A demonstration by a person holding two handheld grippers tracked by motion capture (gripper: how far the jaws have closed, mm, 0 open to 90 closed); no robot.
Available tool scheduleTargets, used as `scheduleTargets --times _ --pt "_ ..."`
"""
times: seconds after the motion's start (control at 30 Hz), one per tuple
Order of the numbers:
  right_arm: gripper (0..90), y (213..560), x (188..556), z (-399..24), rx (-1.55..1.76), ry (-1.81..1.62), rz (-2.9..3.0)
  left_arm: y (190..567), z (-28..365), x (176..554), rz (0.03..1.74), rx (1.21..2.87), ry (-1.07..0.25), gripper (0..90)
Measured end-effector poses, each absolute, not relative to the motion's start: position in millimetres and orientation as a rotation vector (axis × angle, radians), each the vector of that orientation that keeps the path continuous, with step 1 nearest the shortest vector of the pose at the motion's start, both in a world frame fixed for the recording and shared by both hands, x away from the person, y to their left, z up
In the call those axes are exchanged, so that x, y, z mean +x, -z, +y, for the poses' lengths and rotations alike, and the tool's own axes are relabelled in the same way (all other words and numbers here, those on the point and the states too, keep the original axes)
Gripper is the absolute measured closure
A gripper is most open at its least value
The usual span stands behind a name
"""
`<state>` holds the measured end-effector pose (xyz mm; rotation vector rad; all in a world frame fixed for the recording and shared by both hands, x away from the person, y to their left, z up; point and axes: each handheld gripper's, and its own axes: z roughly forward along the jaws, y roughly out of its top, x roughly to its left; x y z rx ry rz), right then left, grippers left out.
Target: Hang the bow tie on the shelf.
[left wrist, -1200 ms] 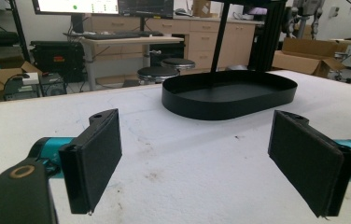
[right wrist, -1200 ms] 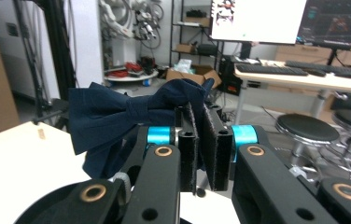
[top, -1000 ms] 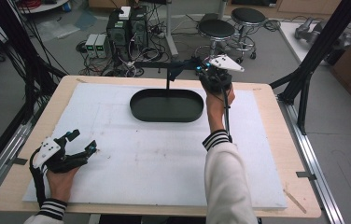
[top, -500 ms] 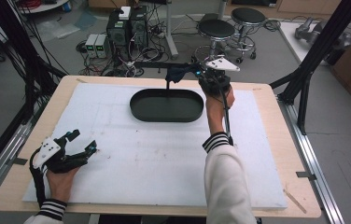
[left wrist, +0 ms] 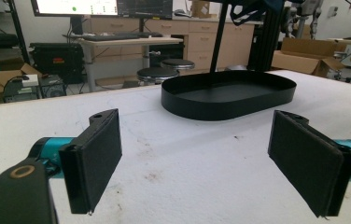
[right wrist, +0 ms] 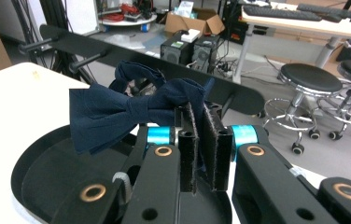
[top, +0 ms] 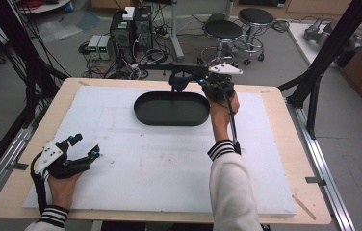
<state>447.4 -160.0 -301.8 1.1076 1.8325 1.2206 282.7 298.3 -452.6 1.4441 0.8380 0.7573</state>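
Open white mat (top: 169,163) lies between black tray (top: 172,109) and left tongs (top: 84,146).

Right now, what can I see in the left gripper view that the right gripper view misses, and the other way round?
Left gripper view alone: the two black pads of the left gripper standing wide apart over the bare white mat, plus a monitor on a desk behind. Right gripper view alone: the right gripper pinching a navy bow tie, with a black rack behind it and computer towers on the floor. Both share the black oval tray and round stools.
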Motion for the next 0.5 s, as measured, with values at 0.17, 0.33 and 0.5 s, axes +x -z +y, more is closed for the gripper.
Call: scheduleTargets --times 0.17,0.33,0.5 --pt "85.2 314 447 -155 1.090 -1.216 1.812 453 299 283 0.837 1.444 -0.755 17.7" --pt "85.2 328 450 -158 1.131 -1.210 1.831 453 299 283 0.837 1.441 -0.755 17.7" --pt "85.2 332 453 -155 1.135 -1.222 1.824 453 299 283 0.838 1.442 -0.755 17.7"
